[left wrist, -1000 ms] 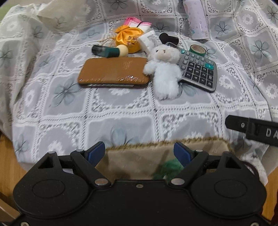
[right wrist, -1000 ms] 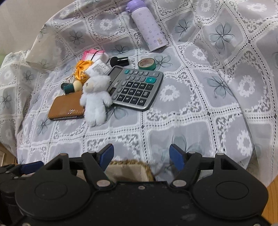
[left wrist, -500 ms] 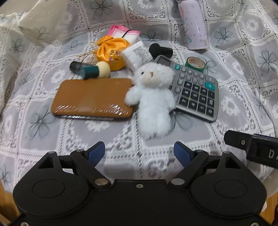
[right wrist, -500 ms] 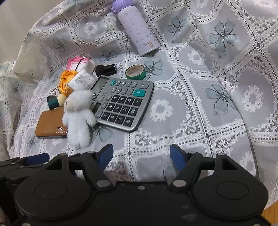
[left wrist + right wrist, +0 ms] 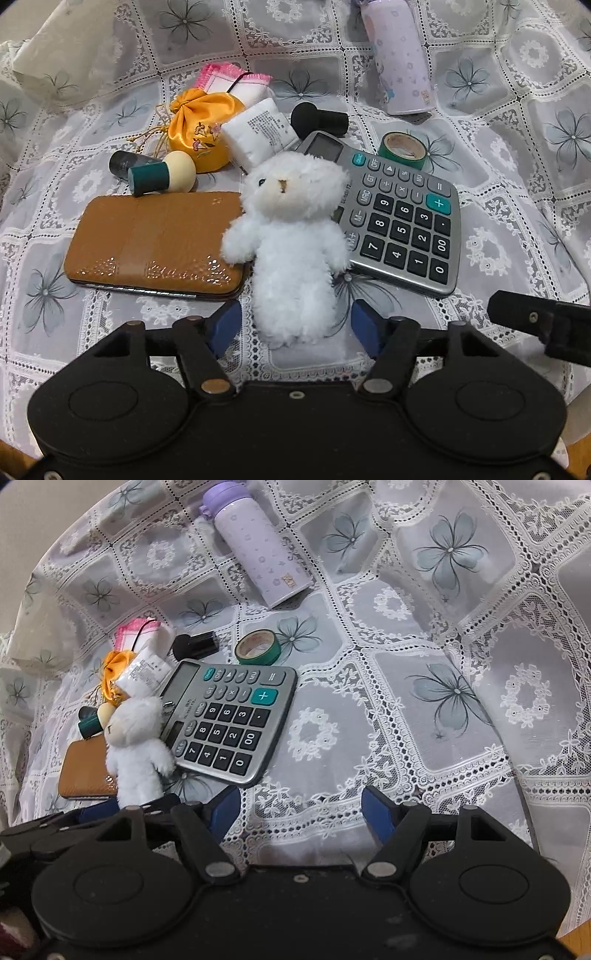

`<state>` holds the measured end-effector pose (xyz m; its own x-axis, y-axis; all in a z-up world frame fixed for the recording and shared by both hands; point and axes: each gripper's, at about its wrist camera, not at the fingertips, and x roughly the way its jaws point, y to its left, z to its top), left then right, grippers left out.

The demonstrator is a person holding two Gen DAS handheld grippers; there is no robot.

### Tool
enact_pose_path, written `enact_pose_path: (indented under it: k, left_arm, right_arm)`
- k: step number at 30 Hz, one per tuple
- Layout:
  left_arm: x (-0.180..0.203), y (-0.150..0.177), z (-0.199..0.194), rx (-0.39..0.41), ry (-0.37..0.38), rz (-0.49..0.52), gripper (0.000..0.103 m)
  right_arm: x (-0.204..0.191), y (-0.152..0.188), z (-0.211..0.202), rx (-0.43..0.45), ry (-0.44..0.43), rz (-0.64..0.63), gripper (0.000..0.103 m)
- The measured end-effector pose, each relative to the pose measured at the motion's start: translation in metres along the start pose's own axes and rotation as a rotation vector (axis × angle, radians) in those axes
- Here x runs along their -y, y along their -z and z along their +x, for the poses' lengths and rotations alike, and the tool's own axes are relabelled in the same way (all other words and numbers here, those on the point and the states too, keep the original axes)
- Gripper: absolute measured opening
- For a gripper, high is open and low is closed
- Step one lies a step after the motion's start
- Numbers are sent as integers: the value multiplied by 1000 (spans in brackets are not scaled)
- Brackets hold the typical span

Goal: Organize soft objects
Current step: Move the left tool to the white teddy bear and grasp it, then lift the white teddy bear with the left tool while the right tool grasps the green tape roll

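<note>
A white plush bear (image 5: 291, 240) lies face up on the lace tablecloth, between a brown wallet (image 5: 155, 243) and a grey calculator (image 5: 402, 218); it also shows in the right wrist view (image 5: 138, 746). My left gripper (image 5: 295, 325) is open, its blue fingertips on either side of the bear's legs, not closed on them. An orange satin pouch (image 5: 201, 125) and a pink-edged cloth (image 5: 232, 79) lie behind. My right gripper (image 5: 301, 812) is open and empty over bare cloth right of the calculator.
A lilac bottle (image 5: 399, 55) lies at the back. A green tape roll (image 5: 404, 149), a black brush (image 5: 319, 118), a white packet (image 5: 258, 133) and a green-handled sponge stick (image 5: 162, 173) lie around the bear. The right gripper's body (image 5: 546, 328) shows at right.
Both grippers have moved forward over the table. The basket at the table's near edge has left view. The bear now lies between my left fingertips, which have narrowed a little.
</note>
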<state>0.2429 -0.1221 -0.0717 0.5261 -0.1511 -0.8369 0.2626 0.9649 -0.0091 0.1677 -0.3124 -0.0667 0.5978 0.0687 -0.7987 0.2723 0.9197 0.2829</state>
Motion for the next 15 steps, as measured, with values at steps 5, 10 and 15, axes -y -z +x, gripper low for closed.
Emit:
enact_pose_path:
  k: [5,10,15]
  left_arm:
    - [6,0,-4,12,45,36,36]
    - [3,6,-12,-17,74,30,34]
    - [-7,15,-27,-64,96,29,34]
  right_arm:
    - [2,0,1,3,7,4,72]
    - [3,0,1,5,13,8,72]
    - [1,-5,2,17,23,-9,72]
